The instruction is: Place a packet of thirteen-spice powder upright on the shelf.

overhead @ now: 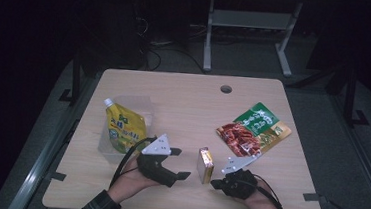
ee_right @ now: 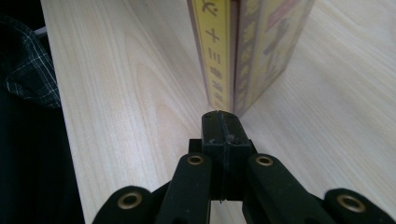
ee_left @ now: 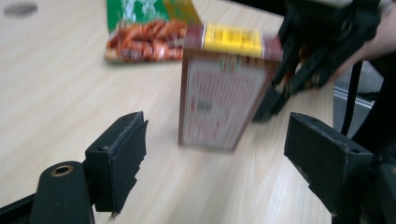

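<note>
A small red-and-yellow box (overhead: 205, 165) stands upright near the middle of the wooden table (overhead: 184, 99). My left gripper (overhead: 180, 163) is just left of it, open, with its jaws pointing at the box and nothing between them. In the left gripper view the box (ee_left: 224, 88) stands a short way beyond the wide-apart pads (ee_left: 126, 149). My right gripper (overhead: 215, 184) is shut and empty, its tips low by the box's near right corner. In the right gripper view the closed tips (ee_right: 223, 128) sit at the foot of the box (ee_right: 247, 46); whether they touch it I cannot tell.
A yellow spouted pouch (overhead: 124, 127) lies on a clear plastic container (overhead: 143, 106) at the left. A green and red snack packet (overhead: 252, 130) lies at the right. A round hole (overhead: 226, 89) sits near the table's far edge. A metal stand (overhead: 250, 24) is behind the table.
</note>
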A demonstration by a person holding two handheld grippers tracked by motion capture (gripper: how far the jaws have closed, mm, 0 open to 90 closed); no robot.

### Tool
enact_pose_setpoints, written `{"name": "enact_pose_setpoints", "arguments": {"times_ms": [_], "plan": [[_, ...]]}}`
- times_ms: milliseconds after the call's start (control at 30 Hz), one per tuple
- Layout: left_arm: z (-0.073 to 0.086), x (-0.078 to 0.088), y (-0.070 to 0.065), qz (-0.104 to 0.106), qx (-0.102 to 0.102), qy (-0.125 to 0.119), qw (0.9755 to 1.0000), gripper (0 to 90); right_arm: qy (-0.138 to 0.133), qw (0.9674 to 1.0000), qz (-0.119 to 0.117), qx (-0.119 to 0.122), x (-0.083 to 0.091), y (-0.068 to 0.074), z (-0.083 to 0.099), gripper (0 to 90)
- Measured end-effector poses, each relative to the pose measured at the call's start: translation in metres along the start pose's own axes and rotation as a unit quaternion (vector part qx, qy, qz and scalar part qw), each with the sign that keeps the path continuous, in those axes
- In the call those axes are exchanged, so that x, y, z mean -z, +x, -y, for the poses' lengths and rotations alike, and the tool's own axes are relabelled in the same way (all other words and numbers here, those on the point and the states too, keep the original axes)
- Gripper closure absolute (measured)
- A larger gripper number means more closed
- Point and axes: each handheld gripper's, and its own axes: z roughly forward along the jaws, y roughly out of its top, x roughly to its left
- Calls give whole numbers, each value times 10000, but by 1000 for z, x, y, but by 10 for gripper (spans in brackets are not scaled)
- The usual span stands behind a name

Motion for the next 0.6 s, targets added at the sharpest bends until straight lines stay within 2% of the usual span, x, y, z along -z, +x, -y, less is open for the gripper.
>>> {"name": "enact_pose_setpoints", "arguments": {"times_ms": [233,400,600], "plan": [[29,11,-2,66,281,134,9995,202,113,9999,3,29,-9,0,-3,899],[39,14,-5,86,298,208,9993,201,89,9999,77,-15,-10,-2,-4,899],[40,10,-7,112,249,275,9992,193,95,9997,213,-29,-10,-8,-7,900]]}}
